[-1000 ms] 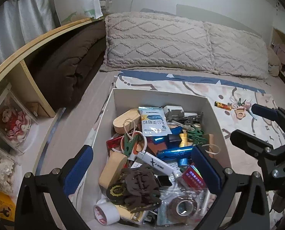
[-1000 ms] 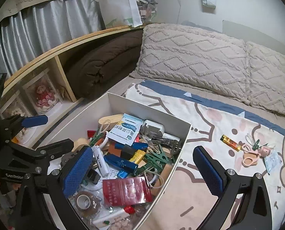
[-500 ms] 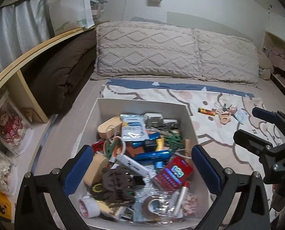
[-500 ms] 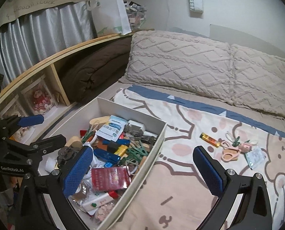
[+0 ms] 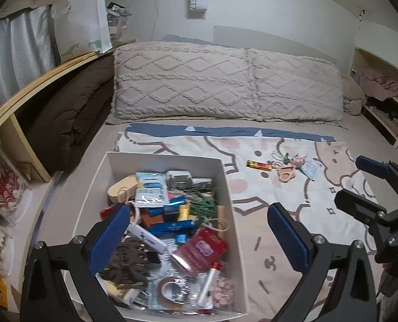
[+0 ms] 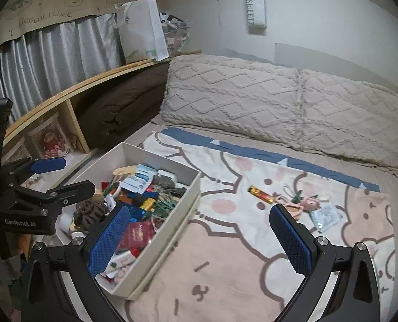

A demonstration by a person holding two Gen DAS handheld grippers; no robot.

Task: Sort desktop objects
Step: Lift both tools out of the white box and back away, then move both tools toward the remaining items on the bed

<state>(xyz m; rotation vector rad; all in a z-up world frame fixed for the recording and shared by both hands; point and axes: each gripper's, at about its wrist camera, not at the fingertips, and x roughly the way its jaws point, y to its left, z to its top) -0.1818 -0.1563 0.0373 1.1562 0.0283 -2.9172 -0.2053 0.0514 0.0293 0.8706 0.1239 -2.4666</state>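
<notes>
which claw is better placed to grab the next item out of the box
Probably the left claw: it hangs open right above the cluttered white box. The right claw, also open, faces the blanket beside the box.

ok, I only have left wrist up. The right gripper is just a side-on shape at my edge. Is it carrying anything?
Observer: No. In the right wrist view the right gripper is open, with nothing between its blue pads.
Operator: What's it aimed at?
Observer: The patterned blanket just right of the box. The yellow wrapper lies ahead, between the lines of its fingers.
Operator: Box outer wall ok?
Observer: Its right outer wall shows a second lip below the rim, possibly a lid nested underneath.
</notes>
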